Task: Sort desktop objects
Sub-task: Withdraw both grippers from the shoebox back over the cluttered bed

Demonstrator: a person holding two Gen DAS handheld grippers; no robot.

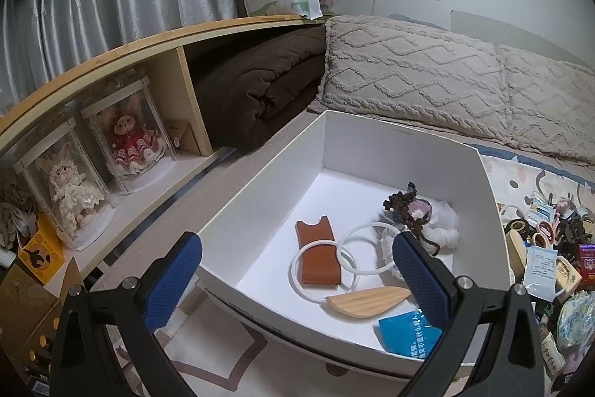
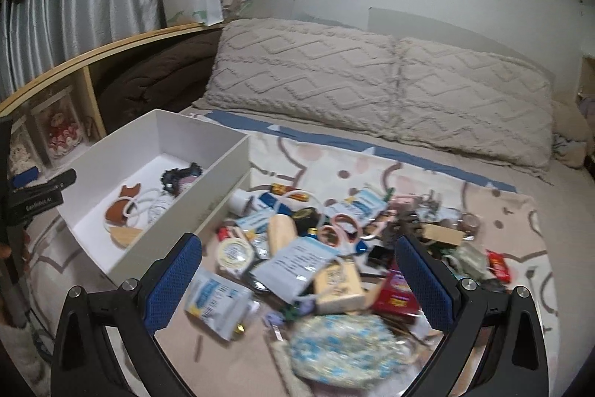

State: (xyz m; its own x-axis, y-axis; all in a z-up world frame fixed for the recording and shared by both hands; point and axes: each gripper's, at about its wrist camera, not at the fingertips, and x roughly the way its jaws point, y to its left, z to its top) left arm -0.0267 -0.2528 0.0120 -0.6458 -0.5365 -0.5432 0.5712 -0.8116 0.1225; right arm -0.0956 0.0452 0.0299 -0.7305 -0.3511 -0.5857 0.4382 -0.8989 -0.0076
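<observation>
Clutter [image 2: 327, 248] lies heaped at my right gripper's [image 2: 297, 279] twelve o'clock, jaws wide, empty. Left gripper [image 1: 297, 279], wide, empty, hangs over white box [image 1: 260, 170]. Blur, apparently motion, risks snagging two overlapping packets together.

left gripper [image 1: 297, 270]: showing black arms, blue textured pads, silver screws | right gripper [image 2: 297, 270]: looking identical | left gripper's body in right view: bearing white lettering
</observation>
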